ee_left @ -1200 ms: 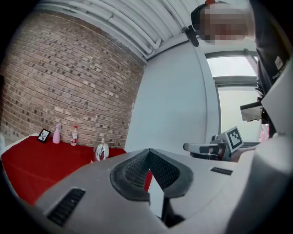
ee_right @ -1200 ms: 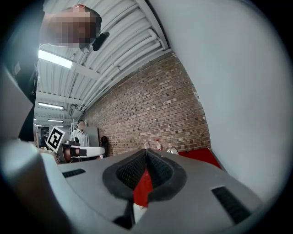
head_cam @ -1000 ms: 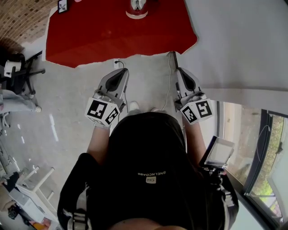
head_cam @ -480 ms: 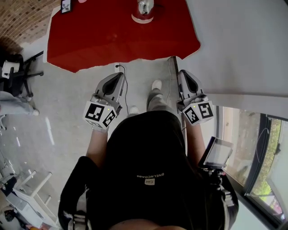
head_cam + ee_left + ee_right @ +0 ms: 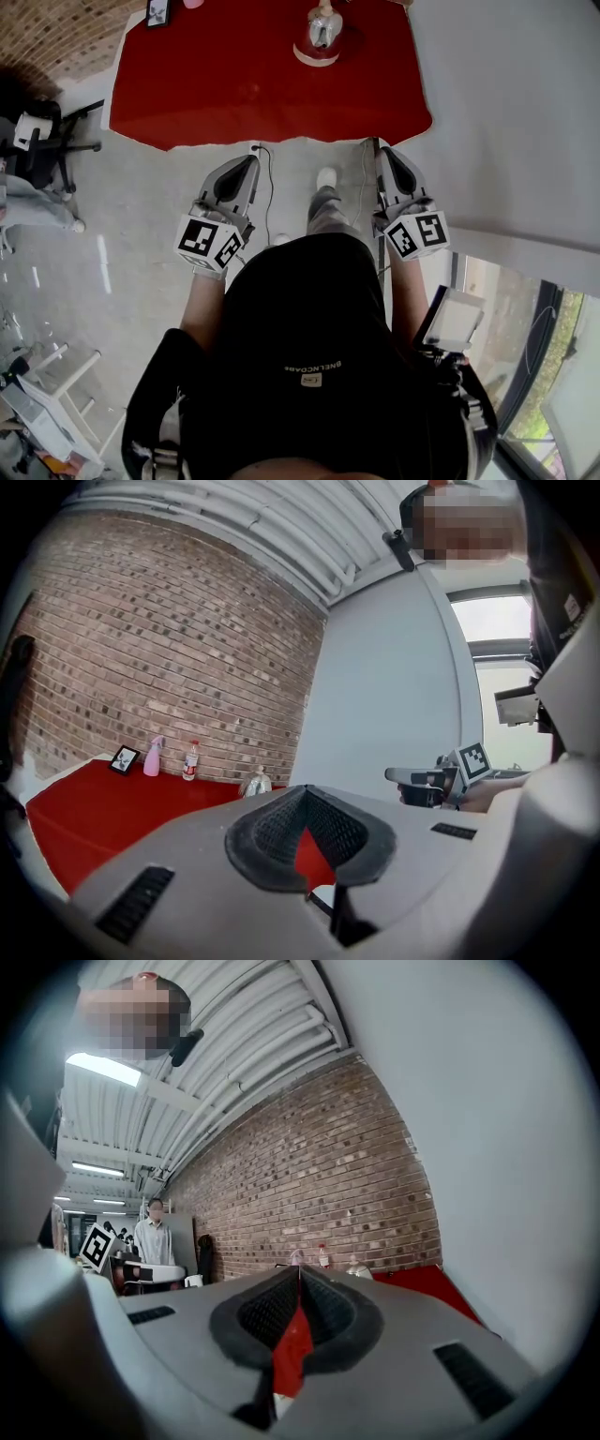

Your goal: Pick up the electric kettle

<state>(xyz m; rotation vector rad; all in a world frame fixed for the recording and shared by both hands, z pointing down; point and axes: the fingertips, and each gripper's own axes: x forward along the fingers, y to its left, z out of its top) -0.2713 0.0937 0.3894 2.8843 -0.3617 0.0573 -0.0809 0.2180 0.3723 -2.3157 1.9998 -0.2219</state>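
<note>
Electric kettle (image 5: 319, 33) stands at the far side of the red surface (image 5: 225, 89), toward its right end, close to the brick wall (image 5: 141, 667); untouched. Against a second ago: kettle and surface sit lower in the head view, kettle now shown nearly whole, and one shoe (image 5: 325, 177) is stepped forward. Left gripper (image 5: 247, 165) and right gripper (image 5: 385, 156) have come up to the surface's near edge, both pointing level at it, side by side. Jaws of each are together at the tips, nothing between them, only red surface seen through the notch. Bare floor (image 5: 141, 216) with a dark cable (image 5: 270, 192) lies below the grippers. Along the wall left of the kettle: clear bottle (image 5: 191, 760), pink spray bottle (image 5: 152, 757), small picture frame (image 5: 123, 758). Office chair (image 5: 37, 141) off to the left. Kettle: shiny silver body, rounded, on a pale round base.
</note>
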